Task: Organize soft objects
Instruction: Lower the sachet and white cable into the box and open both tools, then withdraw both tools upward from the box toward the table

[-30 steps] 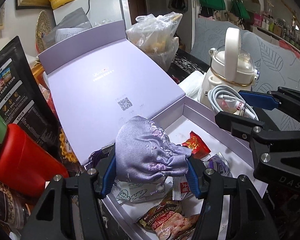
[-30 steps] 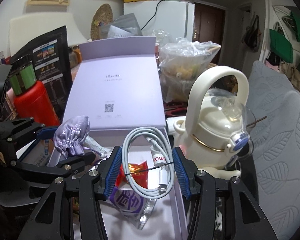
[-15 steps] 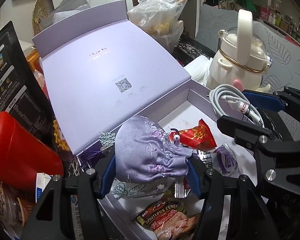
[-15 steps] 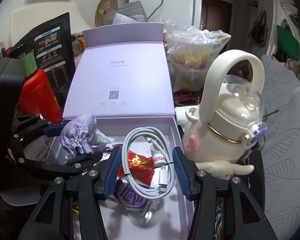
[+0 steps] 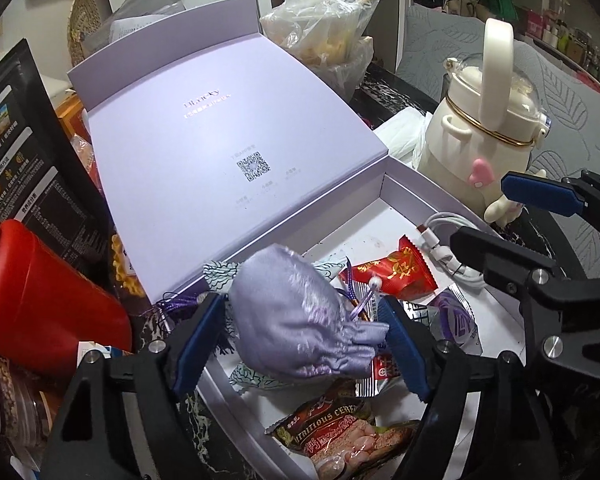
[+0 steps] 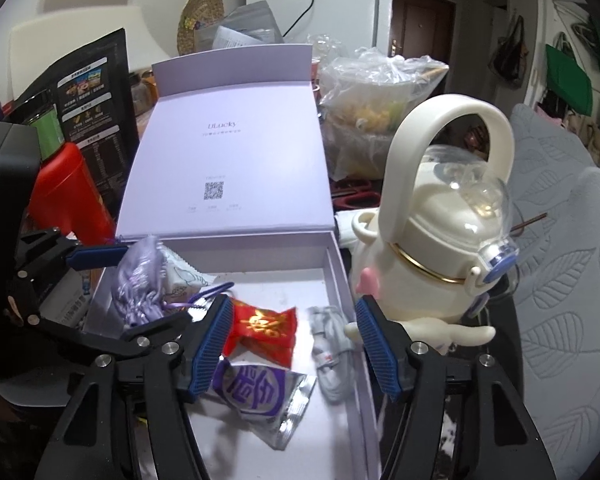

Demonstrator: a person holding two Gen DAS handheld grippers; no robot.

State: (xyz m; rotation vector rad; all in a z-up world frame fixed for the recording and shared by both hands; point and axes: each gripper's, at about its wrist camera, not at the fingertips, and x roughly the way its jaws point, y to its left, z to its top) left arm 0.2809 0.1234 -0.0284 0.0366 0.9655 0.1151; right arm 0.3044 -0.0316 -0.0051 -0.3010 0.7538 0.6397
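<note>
Where gathered, pouch (image 5: 296,316) lilac, embroidered, satin

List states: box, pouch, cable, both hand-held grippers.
Lavender box: lid open, propped back.
Satin pouch: drawstring cinched, between left pads, pads clear of it.
White cable: lying loose in box.
Left hand-held gripper: jaws opening.
Right hand-held gripper: jaws opening, holding nothing.
</note>
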